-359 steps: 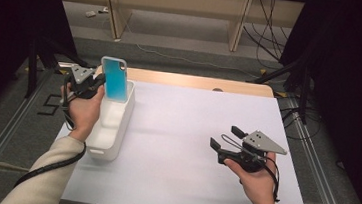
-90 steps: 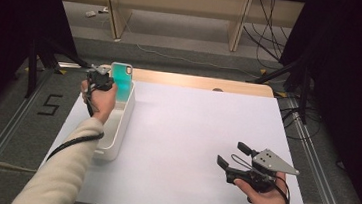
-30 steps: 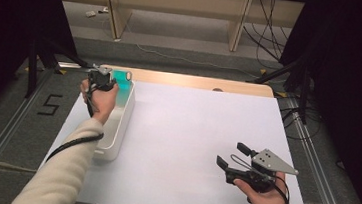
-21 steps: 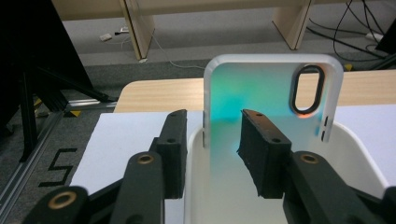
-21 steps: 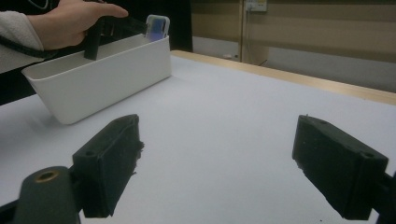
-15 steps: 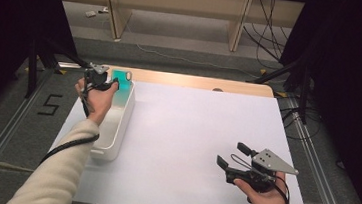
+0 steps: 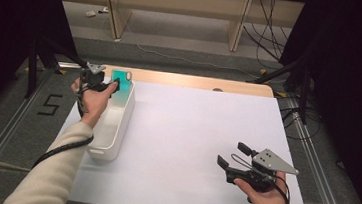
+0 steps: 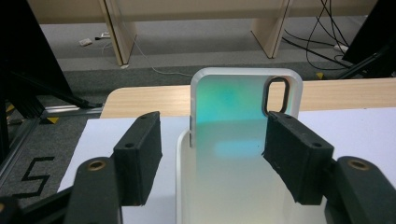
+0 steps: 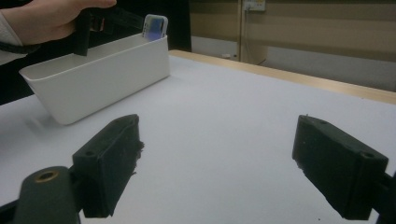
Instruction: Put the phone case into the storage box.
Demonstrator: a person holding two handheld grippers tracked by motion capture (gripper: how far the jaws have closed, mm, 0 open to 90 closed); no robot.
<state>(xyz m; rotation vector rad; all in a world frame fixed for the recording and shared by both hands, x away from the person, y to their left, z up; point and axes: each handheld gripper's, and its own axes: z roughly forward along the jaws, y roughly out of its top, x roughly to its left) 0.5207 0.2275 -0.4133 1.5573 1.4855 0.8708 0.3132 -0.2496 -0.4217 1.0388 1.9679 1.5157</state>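
Writing is scarce: a single black numeral "5" (image 7: pixel 49 105) is marked on the dark floor left of the worktop (image 7: pixel 201 134), and it shows again in the left gripper view. No brand or label can be read on the phone case (image 8: pixel 243 109), a rounded-corner shell with a pale rim, a glossy teal-to-green back and a dark oval camera opening near one top corner. It stands upright at the far end of the white bin (image 7: pixel 115 121), a long, smooth, matte plastic tub with rounded corners that sits along the worktop's left edge. The left hand-held gripper (image 8: pixel 212 140) is released, its blocky black jaws spread to either side of the case; whether the right-hand jaw brushes the case edge I cannot tell. The right hand-held gripper (image 7: pixel 231 157) sits low over the bare white worktop near its right front, well apart from the bin, jaws wide and holding nothing; a grey three-cornered plate (image 7: pixel 274 161) tops it. The worktop surface is flat matte white with a pale wood strip (image 7: pixel 196 82) along the far edge.
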